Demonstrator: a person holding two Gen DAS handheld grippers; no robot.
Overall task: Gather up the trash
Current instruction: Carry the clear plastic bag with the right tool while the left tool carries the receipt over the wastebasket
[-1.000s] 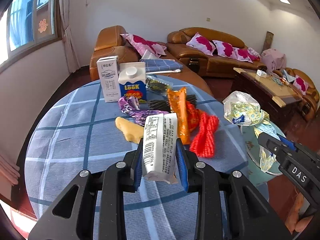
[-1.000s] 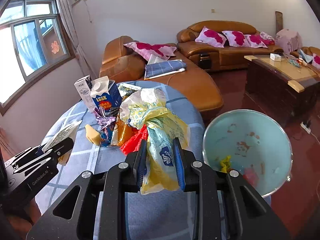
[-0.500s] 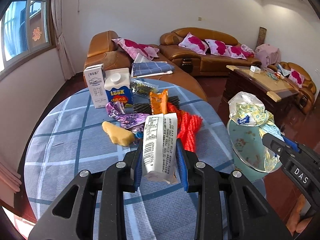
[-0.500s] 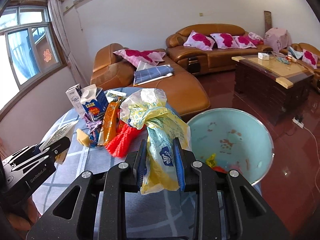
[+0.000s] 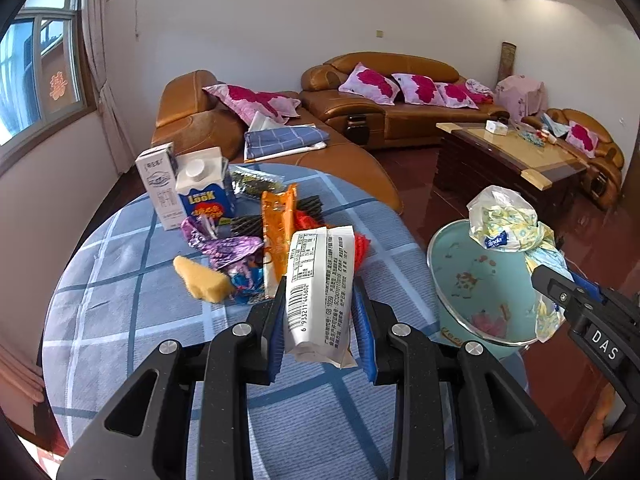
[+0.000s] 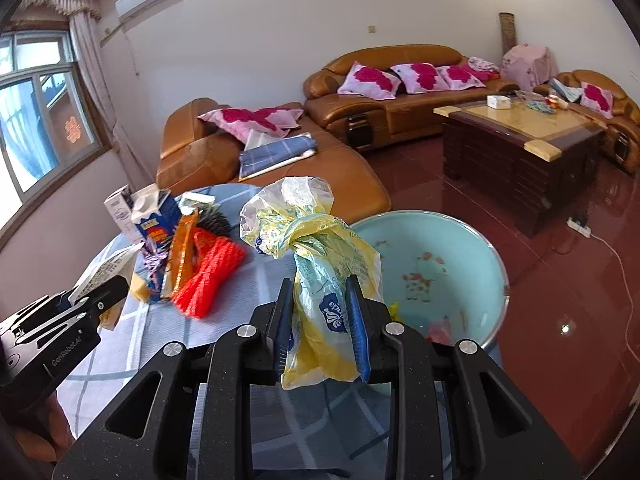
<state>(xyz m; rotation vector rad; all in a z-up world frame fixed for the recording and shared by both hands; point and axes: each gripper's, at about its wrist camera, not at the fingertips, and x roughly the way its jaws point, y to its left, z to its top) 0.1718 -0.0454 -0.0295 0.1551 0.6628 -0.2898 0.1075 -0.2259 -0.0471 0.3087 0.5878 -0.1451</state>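
Note:
My left gripper is shut on a white wrapper with a barcode, held above the blue checked table. In the right wrist view my right gripper is shut on a knotted yellow plastic bag, held beside the rim of the light blue basin off the table's right edge. The basin holds a few scraps. From the left wrist view the right gripper and its bag hang over the basin. The left gripper shows at the left of the right wrist view.
More trash lies on the table: two cartons, an orange wrapper, purple foil, a yellow sponge piece, red netting and black netting. Brown sofas and a dark coffee table stand behind.
Both grippers have carried their loads to the right, toward the basin. The table's trash has slid left in both views and the basin now looms larger in the left wrist view.

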